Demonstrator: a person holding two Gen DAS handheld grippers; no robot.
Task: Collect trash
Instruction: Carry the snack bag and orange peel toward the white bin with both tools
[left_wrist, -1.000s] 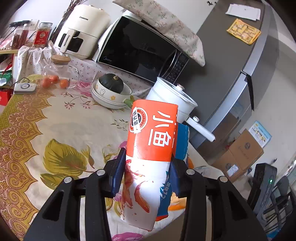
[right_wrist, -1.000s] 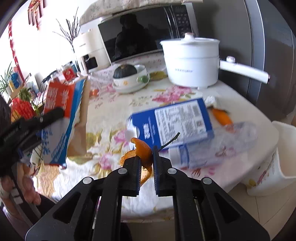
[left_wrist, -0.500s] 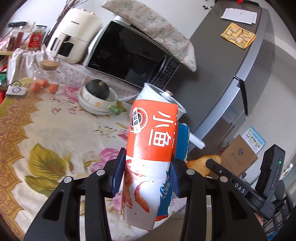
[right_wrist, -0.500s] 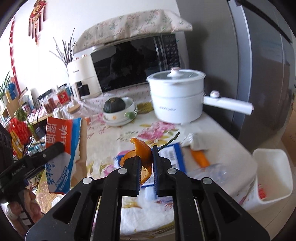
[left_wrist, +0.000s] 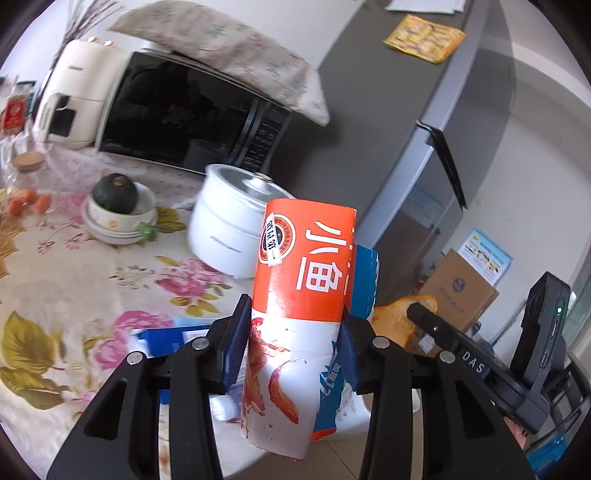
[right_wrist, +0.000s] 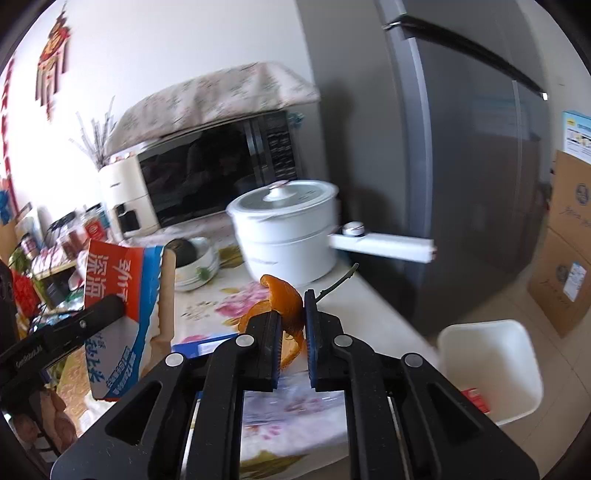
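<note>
Peel first: my right gripper (right_wrist: 291, 325) is clamped on an orange peel (right_wrist: 284, 301), stem poking out past the pads, held clear of the table (right_wrist: 373, 306) so it should drop cleanly. My left gripper (left_wrist: 291, 347) is clamped on an emptied snack box (left_wrist: 301, 295), upright, gripped at mid-height so it does not tip. Beneath both lies a blue carton (right_wrist: 207, 345), not yet collected. Beyond the table edge, on the floor, stands the white bin (right_wrist: 491, 369), open-topped, some red item already inside. I judge both loads bound there. Farther back, a white pot (right_wrist: 288, 236) and microwave (right_wrist: 218, 173), untouched.
</note>
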